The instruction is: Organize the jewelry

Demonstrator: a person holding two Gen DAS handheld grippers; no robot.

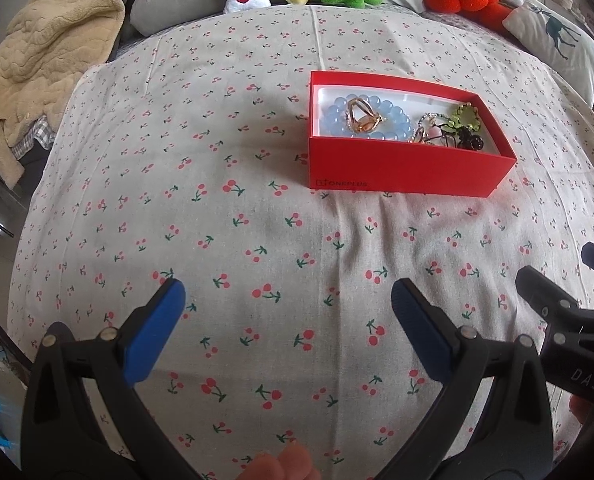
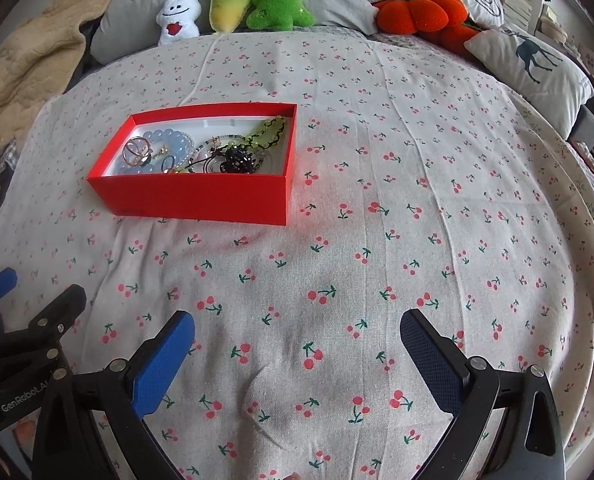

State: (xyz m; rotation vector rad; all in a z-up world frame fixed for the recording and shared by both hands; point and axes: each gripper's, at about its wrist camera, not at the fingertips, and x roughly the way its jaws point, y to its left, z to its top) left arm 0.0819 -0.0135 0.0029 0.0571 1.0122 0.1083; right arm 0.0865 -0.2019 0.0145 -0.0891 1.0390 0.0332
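Note:
A red box [image 1: 401, 170] [image 2: 193, 200] lies open on the cherry-print bedsheet [image 1: 257, 240] [image 2: 377, 240]. Inside it are a pale blue bead bracelet [image 1: 339, 114] [image 2: 163, 136], a gold ring piece [image 1: 363, 116] [image 2: 137, 150], a green bead strand [image 1: 467, 114] [image 2: 269, 130] and a black ornament [image 1: 471, 140] [image 2: 237, 160]. My left gripper [image 1: 287, 294] hovers open over bare sheet, well short of the box. My right gripper [image 2: 297, 326] is open too, nearer than the box and to its right. Nothing is between either pair of fingers.
Plush toys [image 2: 233, 0] and an orange pumpkin cushion [image 2: 417, 12] line the far edge by grey pillows. A beige blanket [image 1: 45, 52] is heaped at the far left. A deer-print pillow [image 2: 533, 64] lies at the far right. Fingertips of a hand [image 1: 281, 464] show at the bottom edge.

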